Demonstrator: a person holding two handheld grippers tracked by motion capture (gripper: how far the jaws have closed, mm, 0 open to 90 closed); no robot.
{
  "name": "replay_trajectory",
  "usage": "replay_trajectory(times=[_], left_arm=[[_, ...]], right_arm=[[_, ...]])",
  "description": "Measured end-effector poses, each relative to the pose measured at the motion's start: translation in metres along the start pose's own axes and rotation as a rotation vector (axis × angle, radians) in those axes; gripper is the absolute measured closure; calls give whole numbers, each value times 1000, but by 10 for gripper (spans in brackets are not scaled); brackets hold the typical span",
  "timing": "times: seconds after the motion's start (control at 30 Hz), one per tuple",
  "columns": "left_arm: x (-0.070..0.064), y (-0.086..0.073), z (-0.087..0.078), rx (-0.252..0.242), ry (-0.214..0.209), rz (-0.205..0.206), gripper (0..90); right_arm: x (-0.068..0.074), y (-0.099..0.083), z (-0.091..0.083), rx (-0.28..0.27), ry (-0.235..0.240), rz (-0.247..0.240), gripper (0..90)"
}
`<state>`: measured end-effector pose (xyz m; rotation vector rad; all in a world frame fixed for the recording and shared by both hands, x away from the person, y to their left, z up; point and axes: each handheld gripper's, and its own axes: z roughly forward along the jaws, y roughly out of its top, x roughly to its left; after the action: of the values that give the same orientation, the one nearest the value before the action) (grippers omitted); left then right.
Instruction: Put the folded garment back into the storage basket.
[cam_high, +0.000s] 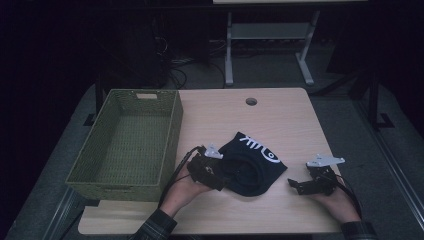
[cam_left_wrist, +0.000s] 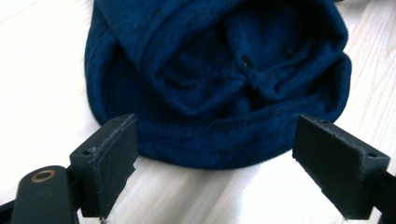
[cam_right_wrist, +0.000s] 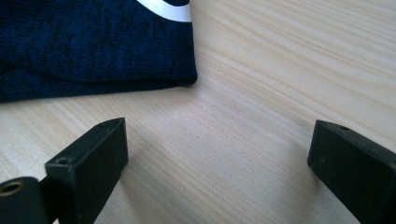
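While both grippers rest low over the pale wooden table (cam_high: 295, 120), the left gripper (cam_left_wrist: 215, 154) has its jaws spread wide, the dark navy knitted hat (cam_left_wrist: 219, 74) lying directly ahead between them. The right gripper (cam_right_wrist: 219, 163), jaws equally spread, holds nothing; the hat lies ahead, to its left.

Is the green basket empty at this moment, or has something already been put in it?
Empty. The high view shows the green basket with its woven floor bare; the dark blue hat lies on the table.
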<state>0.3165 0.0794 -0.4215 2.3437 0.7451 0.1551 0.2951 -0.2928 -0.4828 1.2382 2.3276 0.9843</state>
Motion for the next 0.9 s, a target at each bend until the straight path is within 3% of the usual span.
replay_trajectory(times=[0.5, 0.9], left_arm=[[-7, 26, 23, 44, -60, 60, 167], [-5, 24, 54, 121, -82, 61, 201]], right_arm=[[0, 0, 0, 0, 0, 1, 46], [0, 0, 0, 0, -2, 4, 46]])
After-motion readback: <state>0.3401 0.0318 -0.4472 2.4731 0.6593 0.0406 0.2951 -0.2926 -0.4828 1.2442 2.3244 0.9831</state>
